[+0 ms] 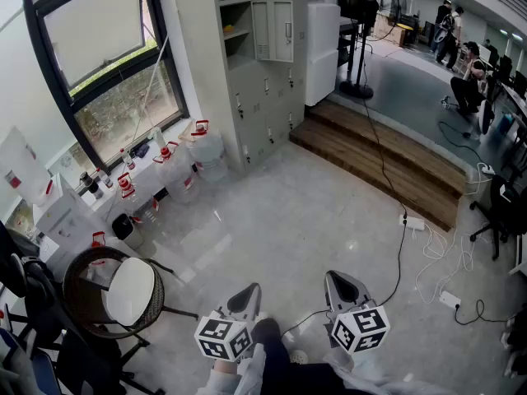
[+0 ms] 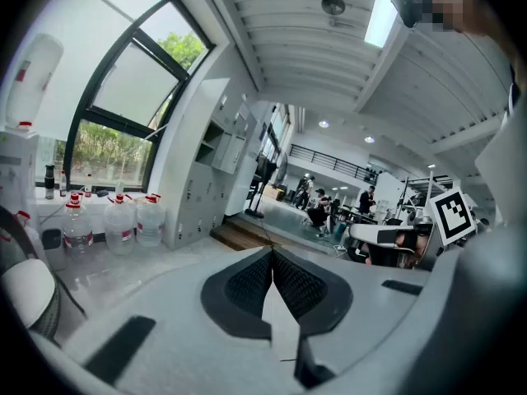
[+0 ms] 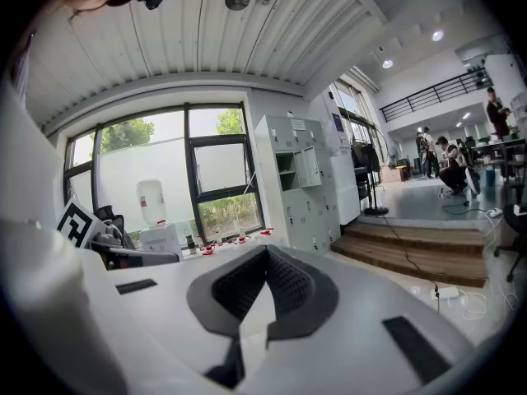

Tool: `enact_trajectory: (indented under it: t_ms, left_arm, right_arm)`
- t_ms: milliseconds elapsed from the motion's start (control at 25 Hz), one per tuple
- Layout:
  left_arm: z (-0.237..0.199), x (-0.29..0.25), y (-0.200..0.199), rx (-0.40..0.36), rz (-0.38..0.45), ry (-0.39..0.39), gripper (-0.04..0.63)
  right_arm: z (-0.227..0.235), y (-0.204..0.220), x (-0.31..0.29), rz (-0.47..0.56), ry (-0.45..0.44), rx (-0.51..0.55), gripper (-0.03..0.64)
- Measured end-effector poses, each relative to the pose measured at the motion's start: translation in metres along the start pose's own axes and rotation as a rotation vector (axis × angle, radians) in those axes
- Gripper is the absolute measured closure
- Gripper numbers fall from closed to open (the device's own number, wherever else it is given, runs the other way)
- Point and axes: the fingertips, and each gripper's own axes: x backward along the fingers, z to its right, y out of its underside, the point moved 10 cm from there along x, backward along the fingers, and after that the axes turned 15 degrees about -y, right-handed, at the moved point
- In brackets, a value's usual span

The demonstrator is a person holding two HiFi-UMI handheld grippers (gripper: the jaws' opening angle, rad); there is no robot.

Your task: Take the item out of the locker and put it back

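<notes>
Across from the locker (image 1: pixel 263 81), left gripper (image 1: pixel 247 295), right gripper (image 1: pixel 336 282) side by side, clenched, empty

It looks like an open-plan office or lab workspace. A bank of grey metal lockers (image 1: pixel 263 97) stands by a tall window (image 1: pixel 107 56), with big water jugs (image 1: pixel 206 151) lined up below the sill. Wooden steps (image 1: pixel 387 163) rise to a raised floor where people (image 1: pixel 468 85) stand and crouch. A power strip (image 1: pixel 412 222) and loose cables lie on the polished floor.
</notes>
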Motion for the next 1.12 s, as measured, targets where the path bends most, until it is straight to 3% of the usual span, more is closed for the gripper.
enact_trajectory:
  t_ms: [600, 880, 1120]
  left_arm:
    - [0.036, 0.058, 0.024, -0.012, 0.014, -0.013, 0.588]
    - [0.022, 0.064, 0.023, -0.006, 0.006, -0.048, 0.588]
    - [0.004, 0.034, 0.011, -0.001, 0.008, -0.038, 0.586]
  right_arm:
    - [-0.023, 0.020, 0.065, 0.024, -0.009, -0.024, 0.618]
    - [-0.029, 0.024, 0.049, 0.025, -0.035, -0.042, 0.618]
    - [-0.016, 0.021, 0.012, 0.021, -0.045, -0.057, 0.618]
